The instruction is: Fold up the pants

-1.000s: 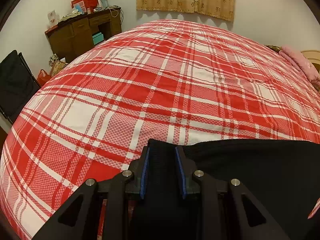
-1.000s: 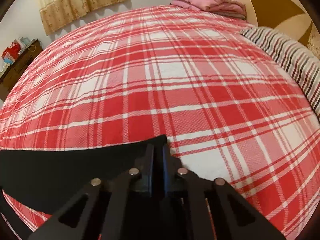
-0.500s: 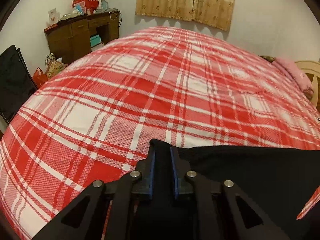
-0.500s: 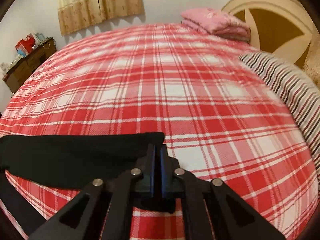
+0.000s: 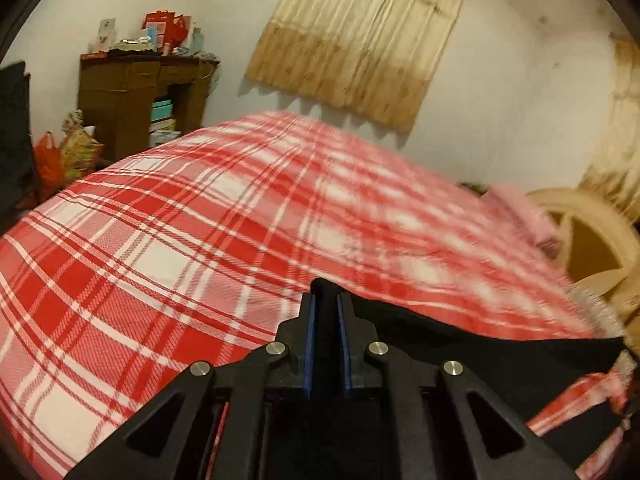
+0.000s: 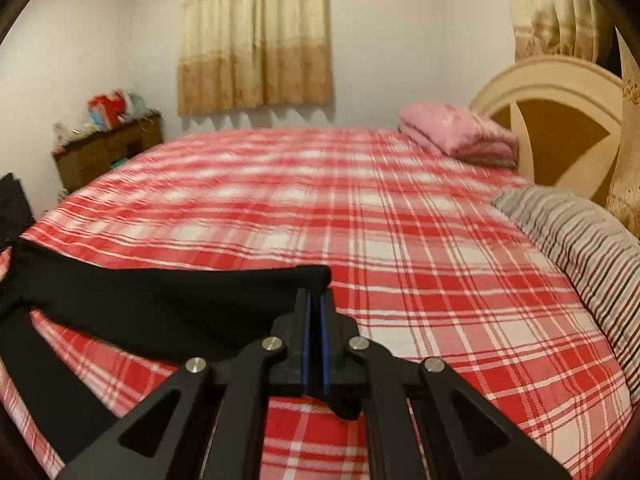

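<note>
- We saw the red plaid bed [image 6: 420,240] filling both views.
- The black pants [image 6: 160,304] hung just above it, their long axis running sideways between our two grippers.
- Our left gripper [image 5: 326,300] had just closed on one end of them.
- Our right gripper [image 6: 315,300] pinched the other end.

white walls [image 6: 400,40], tan curtains [image 6: 256,40], plaid bed [image 6: 360,220], possibly cluttered wooden desk [image 5: 132,96], arched headboard [image 6: 560,120]
</note>
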### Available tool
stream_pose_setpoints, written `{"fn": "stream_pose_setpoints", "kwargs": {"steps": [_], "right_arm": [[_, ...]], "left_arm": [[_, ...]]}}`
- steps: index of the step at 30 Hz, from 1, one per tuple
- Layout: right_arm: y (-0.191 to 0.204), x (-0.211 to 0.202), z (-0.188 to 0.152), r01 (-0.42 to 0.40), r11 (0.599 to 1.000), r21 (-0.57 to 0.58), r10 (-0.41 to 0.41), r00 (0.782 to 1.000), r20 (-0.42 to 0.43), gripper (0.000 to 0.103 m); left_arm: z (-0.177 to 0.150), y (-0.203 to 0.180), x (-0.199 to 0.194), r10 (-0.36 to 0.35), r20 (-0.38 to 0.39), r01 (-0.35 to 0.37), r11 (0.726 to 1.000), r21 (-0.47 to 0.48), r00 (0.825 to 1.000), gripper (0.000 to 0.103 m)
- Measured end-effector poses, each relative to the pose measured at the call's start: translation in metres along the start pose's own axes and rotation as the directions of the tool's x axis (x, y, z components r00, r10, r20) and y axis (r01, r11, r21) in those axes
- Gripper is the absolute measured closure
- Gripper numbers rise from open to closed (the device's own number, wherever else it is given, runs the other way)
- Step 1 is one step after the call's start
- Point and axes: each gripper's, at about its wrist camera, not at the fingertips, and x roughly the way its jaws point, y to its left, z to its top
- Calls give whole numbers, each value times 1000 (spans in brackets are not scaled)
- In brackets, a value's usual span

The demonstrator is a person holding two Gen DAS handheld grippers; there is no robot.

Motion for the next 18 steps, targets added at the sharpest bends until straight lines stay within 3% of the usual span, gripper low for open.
{"fn": "stream_pose_setpoints", "kwargs": {"steps": [3, 9, 12, 15, 18], "right_arm": [[2, -22, -15, -30, 999, -23, 31, 999, 39, 97], [1, -59, -62, -65, 997, -34, 66, 998, 18, 97], [-3, -72, -71, -72, 997, -18, 72, 997, 9, 97], [-5, -68, -82, -52, 998, -41, 49, 996, -69, 99], [-11, -64, -94, -27, 998, -56, 19, 990, -140, 99]], "left_arm": [[-13, 1, -23, -67, 31, 67, 998, 11, 997, 95], [-45, 13, -68, -195, 64, 193, 981, 36, 979, 95], [-57, 31, -84, -210, 79, 209, 978, 16, 974, 95], [-69, 50, -97, -218, 92, 220, 975, -15, 972, 95], [-80, 55, -100, -206, 45, 207, 978, 0, 977, 95]]}}
